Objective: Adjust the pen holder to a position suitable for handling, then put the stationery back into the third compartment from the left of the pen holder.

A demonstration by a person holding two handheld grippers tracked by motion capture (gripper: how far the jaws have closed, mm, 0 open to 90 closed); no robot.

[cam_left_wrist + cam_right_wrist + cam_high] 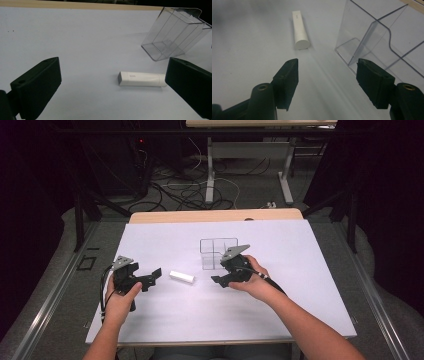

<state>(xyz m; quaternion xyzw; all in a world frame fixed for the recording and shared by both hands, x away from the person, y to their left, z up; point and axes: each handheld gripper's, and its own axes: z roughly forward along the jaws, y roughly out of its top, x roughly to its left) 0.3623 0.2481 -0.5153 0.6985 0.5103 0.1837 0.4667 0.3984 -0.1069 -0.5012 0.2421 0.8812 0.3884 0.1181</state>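
White stick [182, 276]: I see it lying flat on the white table [300, 310], between my two grippers, in front of the clear box [218, 253].
Long side: it runs left to right across the table.
Left gripper [155, 274]: my jaws are wide apart with nothing in them; the stick is just to its right.
Right gripper [218, 280]: my jaws are apart and empty, pointing at the round end of the stick.
Nearer one: the left, I think.
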